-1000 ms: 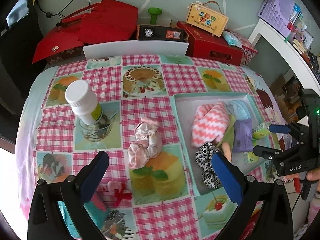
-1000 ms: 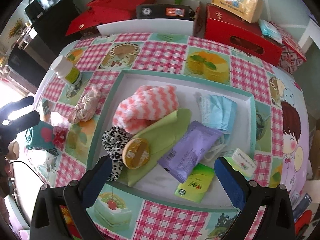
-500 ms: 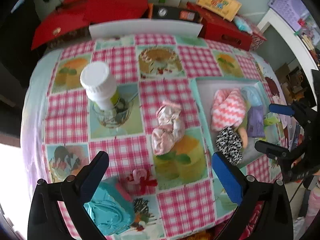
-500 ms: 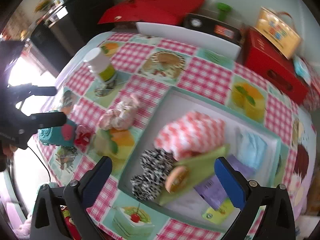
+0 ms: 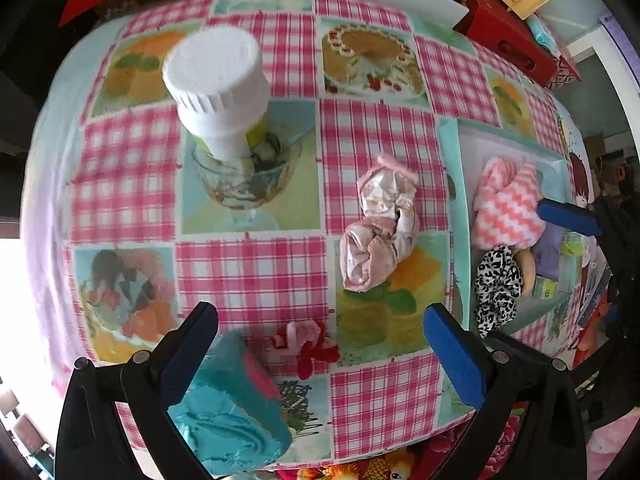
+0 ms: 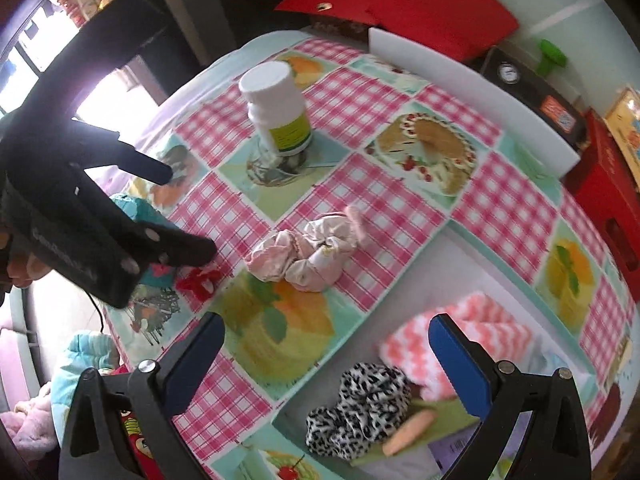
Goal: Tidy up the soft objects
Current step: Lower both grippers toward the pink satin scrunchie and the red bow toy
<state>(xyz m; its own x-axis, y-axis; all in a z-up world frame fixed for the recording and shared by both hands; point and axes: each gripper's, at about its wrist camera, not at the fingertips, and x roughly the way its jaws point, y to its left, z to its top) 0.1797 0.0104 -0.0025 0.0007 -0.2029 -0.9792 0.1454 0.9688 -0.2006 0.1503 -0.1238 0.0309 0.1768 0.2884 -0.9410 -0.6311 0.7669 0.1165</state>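
A crumpled pink satin scrunchie (image 5: 378,236) (image 6: 308,252) lies on the checked tablecloth left of the teal-rimmed tray (image 5: 456,216) (image 6: 452,276). Inside the tray rest a pink zigzag cloth (image 5: 508,204) (image 6: 480,328) and a leopard-print scrunchie (image 5: 498,284) (image 6: 360,412). A small red bow clip (image 5: 306,344) (image 6: 200,282) and a teal rolled towel (image 5: 232,404) sit by the near table edge. My left gripper (image 5: 320,352) hangs open above the bow and towel, holding nothing. My right gripper (image 6: 326,364) is open over the tray's left rim, nothing between its fingers.
A white-capped bottle (image 5: 220,92) (image 6: 280,108) stands in a glass dish (image 5: 248,176). Red boxes (image 6: 400,4) and a white board (image 6: 472,92) line the far table edge. A green cloth and purple packet (image 5: 554,252) lie deeper in the tray.
Both grippers swung left and closer to the table. The left view now centres on the bow and towel; the right view shifted from the tray toward the pink scrunchie. Both stayed open.
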